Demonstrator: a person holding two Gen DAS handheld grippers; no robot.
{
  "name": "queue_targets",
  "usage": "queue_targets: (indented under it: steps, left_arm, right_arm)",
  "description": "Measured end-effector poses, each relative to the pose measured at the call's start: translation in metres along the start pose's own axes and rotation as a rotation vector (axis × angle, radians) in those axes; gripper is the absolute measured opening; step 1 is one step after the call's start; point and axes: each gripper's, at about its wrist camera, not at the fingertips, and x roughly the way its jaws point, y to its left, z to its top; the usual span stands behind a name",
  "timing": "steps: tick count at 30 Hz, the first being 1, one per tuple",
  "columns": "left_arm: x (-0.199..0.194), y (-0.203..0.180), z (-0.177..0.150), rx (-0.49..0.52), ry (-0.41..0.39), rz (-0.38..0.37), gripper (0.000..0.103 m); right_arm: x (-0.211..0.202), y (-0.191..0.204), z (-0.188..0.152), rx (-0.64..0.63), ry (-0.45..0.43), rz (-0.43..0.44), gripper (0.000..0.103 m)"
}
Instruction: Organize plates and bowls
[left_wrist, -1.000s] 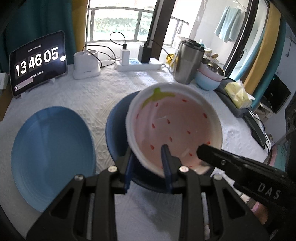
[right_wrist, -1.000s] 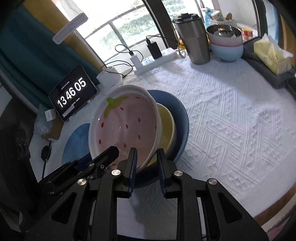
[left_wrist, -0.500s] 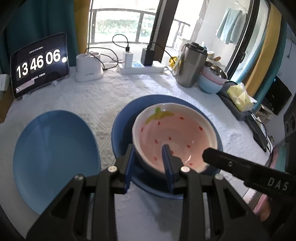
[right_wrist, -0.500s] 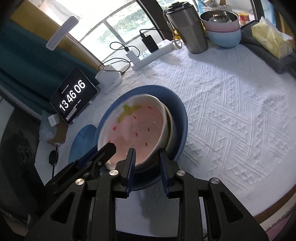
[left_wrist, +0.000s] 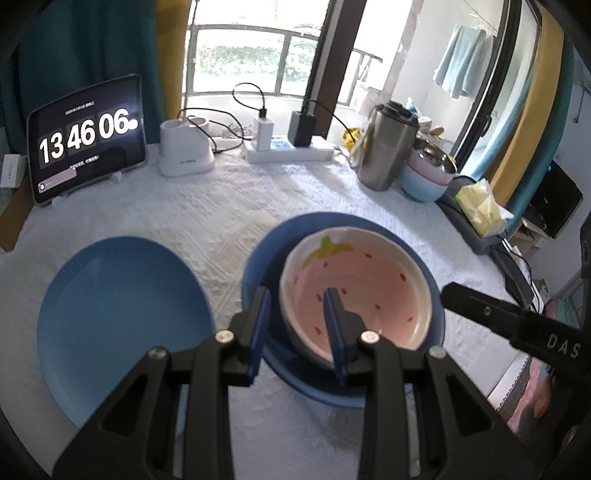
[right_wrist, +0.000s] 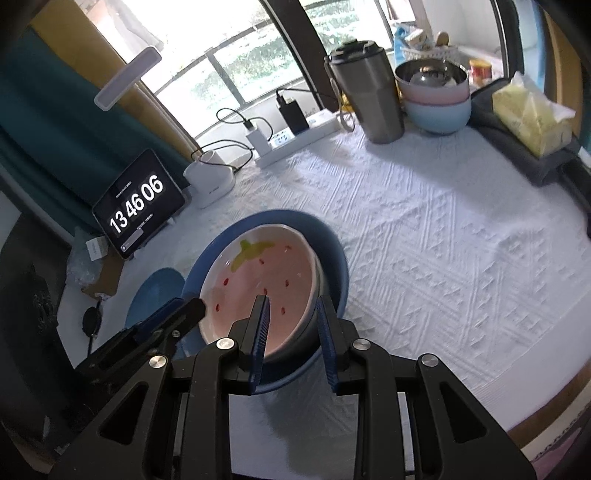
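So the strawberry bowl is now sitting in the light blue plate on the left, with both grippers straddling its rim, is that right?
Not quite: the strawberry bowl sits in the dark blue plate, not the light blue plate, which lies bare beside it, as the left wrist view shows. The rest holds: the left gripper and right gripper each straddle its rim, jaws apart.

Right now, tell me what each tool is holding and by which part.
Neither tool grips anything. The left tool and the right tool are both open, each straddling the near rim of the strawberry bowl, which sits in the dark blue plate.
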Motion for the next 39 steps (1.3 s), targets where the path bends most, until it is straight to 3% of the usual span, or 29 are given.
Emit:
queue_targets:
  steps: [19,24,33,39]
  left_arm:
    - [-0.012,0.028,0.003,-0.026,-0.018,0.062,0.032]
    - [-0.009,0.032,-0.003,-0.015,0.000,0.085,0.032]
    - [-0.010,0.029,-0.017,0.054,-0.001,0.115,0.032]
    - [-0.004,0.026,-0.019,0.107,0.015,0.151,0.038]
  right_arm:
    - [-0.013,-0.024,0.012,-0.028,-0.063,-0.061,0.028]
    - [-0.015,-0.027,0.011,-0.100,-0.110,-0.077,0.028]
    - [-0.014,-0.034,0.005,-0.248,-0.205,-0.070,0.058]
    - [0.006,-0.040,0.006,-0.290,-0.120,-0.068,0.061]
